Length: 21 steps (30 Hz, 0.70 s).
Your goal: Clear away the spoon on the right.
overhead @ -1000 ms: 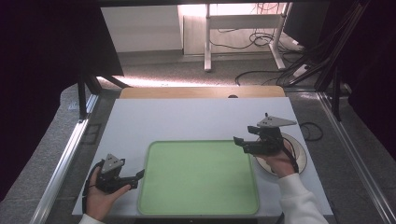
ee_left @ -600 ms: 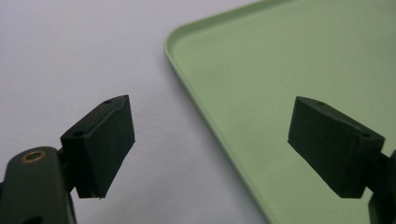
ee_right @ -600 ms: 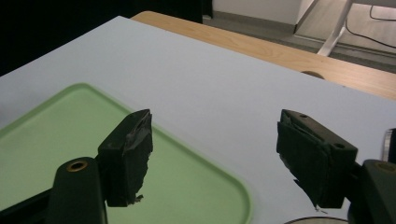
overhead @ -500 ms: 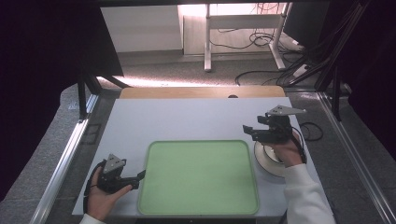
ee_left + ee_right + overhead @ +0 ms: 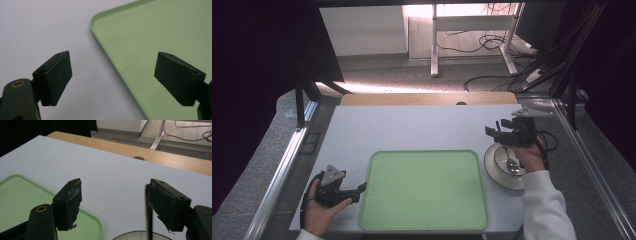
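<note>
Both claws stand released as I read them. On my left gripper (image 5: 112, 80), the jaws are spread wide with nothing between the pads; one pad hangs over the bare white table (image 5: 37, 30) and the other over the green tray (image 5: 155, 32), so the tray's rounded edge runs up between them. From the high view, that left gripper (image 5: 359, 189) sits low at the near left, its tips just beside the tray's left rim (image 5: 368, 172), held in the left hand (image 5: 319, 210).

On my right gripper (image 5: 113, 205), the jaws are likewise parted and empty, raised above the table, with the tray's corner (image 5: 96, 225) below the left pad. From above, the right gripper (image 5: 493, 131) hovers at the tray's far right corner. Just under the right hand (image 5: 529, 155) lies a round plate (image 5: 493, 162) carrying a spoon (image 5: 511, 164), beside the tray's right edge.
</note>
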Tool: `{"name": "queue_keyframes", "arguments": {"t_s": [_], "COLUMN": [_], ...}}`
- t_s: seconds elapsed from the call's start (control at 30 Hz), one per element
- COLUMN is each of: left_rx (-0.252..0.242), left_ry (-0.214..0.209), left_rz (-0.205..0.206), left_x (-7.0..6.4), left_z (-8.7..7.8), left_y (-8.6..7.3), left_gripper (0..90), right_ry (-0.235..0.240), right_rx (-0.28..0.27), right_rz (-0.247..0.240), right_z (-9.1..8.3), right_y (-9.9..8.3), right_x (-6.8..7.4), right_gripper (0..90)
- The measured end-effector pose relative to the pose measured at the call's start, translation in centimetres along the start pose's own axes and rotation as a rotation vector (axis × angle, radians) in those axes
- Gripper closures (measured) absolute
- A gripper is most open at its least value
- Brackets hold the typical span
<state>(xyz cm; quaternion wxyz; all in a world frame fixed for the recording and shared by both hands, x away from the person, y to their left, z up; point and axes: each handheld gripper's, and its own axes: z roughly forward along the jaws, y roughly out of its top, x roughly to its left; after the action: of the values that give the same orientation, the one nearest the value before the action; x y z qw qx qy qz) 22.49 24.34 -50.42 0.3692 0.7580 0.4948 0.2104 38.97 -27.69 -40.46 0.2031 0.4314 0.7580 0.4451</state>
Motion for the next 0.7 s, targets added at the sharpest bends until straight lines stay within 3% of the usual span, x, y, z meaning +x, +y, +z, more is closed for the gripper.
{"name": "queue_keyframes", "arguments": {"t_s": [0.03, 0.27, 0.7], "left_rx": [-0.005, 0.0, 0.004], "left_ry": [0.002, 0.001, -0.009], "left_rz": [0.006, 0.003, 0.002], "left_x": [0.0, 0.2, 0.0], "left_z": [-0.1, -0.2, 0.0], "left_y": [0.0, -0.2, -0.1], "left_gripper": [14.1, 14.1, 14.1], "right_ry": [-0.023, -0.058, -0.054], "right_rx": [0.004, 0.025, 0.115], "right_rz": [0.017, 0.066, 0.094], "right_z": [-0.1, 0.6, 2.8], "right_y": [-0.1, -0.8, -2.0], "right_x": [-0.8, -3.0, -4.6], "right_gripper": [27.5, 29.8, 38.8]}}
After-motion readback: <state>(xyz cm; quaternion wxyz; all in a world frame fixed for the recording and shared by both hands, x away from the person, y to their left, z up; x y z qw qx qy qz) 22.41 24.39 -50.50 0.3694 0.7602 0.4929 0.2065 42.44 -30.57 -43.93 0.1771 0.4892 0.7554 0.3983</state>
